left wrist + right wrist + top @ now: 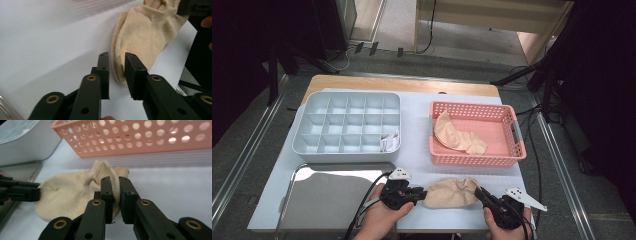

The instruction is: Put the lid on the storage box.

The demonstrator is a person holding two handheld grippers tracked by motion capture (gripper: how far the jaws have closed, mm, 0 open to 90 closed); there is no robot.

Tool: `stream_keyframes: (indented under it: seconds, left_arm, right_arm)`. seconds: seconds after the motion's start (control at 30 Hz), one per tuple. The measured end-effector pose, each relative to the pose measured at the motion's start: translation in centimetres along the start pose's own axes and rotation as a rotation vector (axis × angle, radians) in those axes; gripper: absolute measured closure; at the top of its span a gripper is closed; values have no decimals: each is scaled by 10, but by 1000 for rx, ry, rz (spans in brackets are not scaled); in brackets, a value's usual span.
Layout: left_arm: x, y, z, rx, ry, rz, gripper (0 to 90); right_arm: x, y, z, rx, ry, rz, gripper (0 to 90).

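White mat (422, 145), sock (451, 192) between fingers (pinched right)

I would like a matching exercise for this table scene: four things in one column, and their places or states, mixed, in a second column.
Things:
1. beige sock on the table
2. beige sock in the basket
3. grey divided box
4. metal tray

Places or states:
A. lies inside the pink basket
B. near left corner, beside the left tongs
C. pinched at one end by the right tongs
D. far left, with a small white item in one compartment

Pairs: 1-C, 2-A, 3-D, 4-B
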State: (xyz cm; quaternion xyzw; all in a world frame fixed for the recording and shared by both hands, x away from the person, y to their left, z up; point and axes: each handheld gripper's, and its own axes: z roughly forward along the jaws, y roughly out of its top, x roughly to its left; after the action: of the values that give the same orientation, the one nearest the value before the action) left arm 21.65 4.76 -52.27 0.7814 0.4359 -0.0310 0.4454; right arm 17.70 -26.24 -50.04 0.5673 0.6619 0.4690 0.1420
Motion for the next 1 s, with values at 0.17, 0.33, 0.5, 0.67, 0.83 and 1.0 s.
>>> stream_keyframes:
  seconds: [0.17,0.33,0.5,0.67,0.83,1.0]
  left_arm:
    - [0,0,1,7,-6,-8,821]
    - [2,0,3,13,-8,-15,865]
    - [3,0,4,16,-20,-26,877]
    - [3,0,5,17,-22,-27,876]
    - [8,-1,3,19,-24,-33,856]
    - [9,-2,2,13,-25,-41,821]
  right_arm:
    - [24,3,0,-34,46,-39,830]
    - [57,0,11,-29,89,-125,829]
    - [86,-10,31,26,137,-209,829]
    - [98,-20,49,96,162,-268,816]
    - [89,-24,49,109,270,-218,664]
    - [78,-15,24,16,360,-204,676]
